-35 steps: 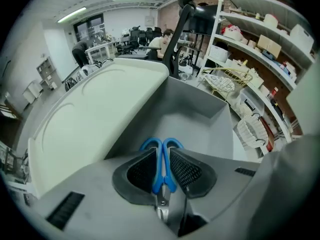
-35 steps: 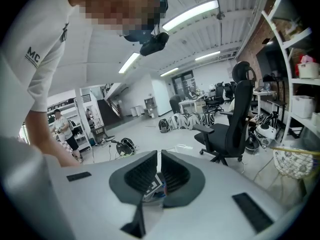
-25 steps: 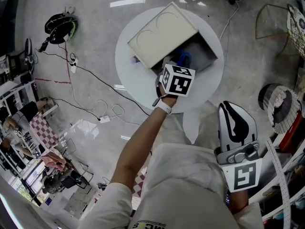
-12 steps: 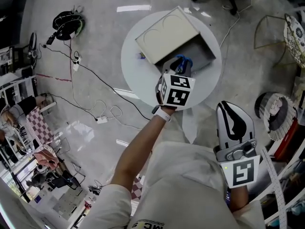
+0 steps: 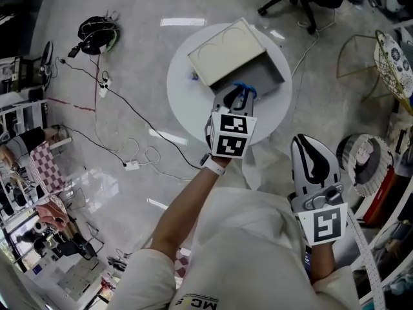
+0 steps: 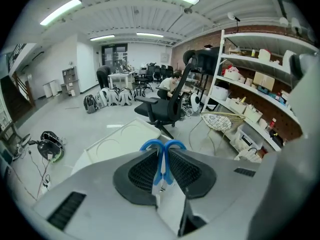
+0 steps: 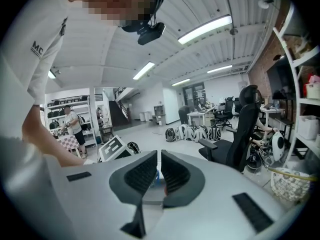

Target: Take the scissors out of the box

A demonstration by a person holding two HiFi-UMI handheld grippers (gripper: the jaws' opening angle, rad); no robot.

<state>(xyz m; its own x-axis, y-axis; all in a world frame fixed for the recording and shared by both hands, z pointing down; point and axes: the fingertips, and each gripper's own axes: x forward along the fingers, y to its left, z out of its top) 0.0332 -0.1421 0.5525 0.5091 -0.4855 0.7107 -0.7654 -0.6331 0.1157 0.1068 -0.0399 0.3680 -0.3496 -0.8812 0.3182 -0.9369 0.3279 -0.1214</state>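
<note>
Scissors clamped in left tool

Left gripper [image 6: 161,158] is clenched on the scissors [image 6: 163,147]. Their long axis runs along the jaws, blue handles pointing away toward the open box [image 5: 233,51] on the white table [image 5: 186,101]. Right gripper [image 7: 158,171] is closed on nothing.

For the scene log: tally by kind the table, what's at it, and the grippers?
scissors: 1
box: 1
round table: 1
grippers: 2 (left gripper, right gripper)
Total: 5

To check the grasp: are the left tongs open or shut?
Shut on the scissors: the left gripper view shows pads of the left tongs pressing the blue handles.
</note>
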